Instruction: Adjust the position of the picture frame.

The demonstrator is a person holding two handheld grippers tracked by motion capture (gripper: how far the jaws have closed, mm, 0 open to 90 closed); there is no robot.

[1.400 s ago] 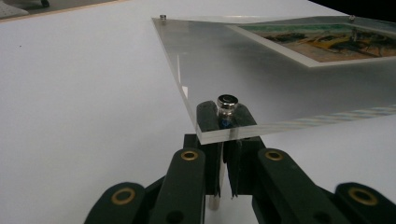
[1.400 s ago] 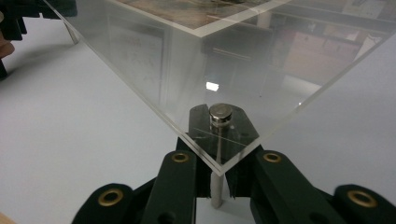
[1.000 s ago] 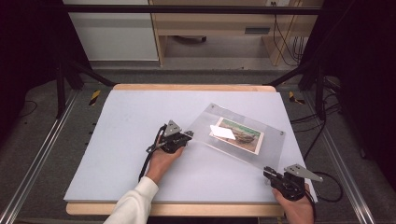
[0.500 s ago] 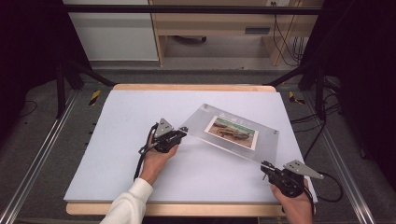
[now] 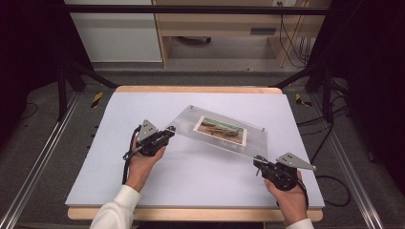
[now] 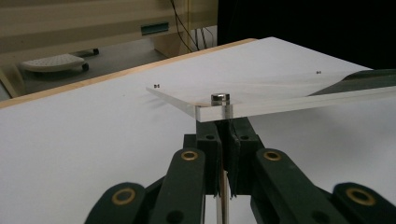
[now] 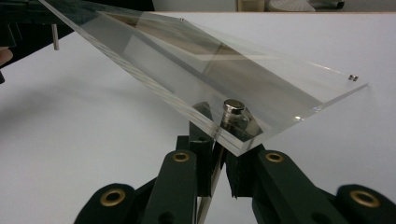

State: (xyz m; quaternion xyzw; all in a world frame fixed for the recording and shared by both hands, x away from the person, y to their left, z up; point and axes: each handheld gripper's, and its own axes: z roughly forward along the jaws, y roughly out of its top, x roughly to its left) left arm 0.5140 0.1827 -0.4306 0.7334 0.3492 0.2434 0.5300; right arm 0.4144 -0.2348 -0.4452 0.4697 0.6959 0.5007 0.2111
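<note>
Left gripper (image 6: pixel 224 154) clamped on clear panel (image 6: pixel 280 95) corner, white table (image 6: pixel 84 135)

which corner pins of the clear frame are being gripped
Two opposite ones: the left gripper clamps the pin at the frame's left corner, the right gripper the pin at its near-right corner. The far corners hang free.

Bright overhead light, dark surroundings, soft shadows, glare on acrylic frame (image 7: pixel 261 93), perhaps slightly blurred.

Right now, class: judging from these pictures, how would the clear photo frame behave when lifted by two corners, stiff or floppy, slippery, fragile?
The photo frame probably stays stiff: it spans flat between the left gripper and right gripper without visible sag. Its glossy clear faces look slippery, so it might slide. The thin edge and sharp corners suggest that it could chip or crack if dropped.
</note>
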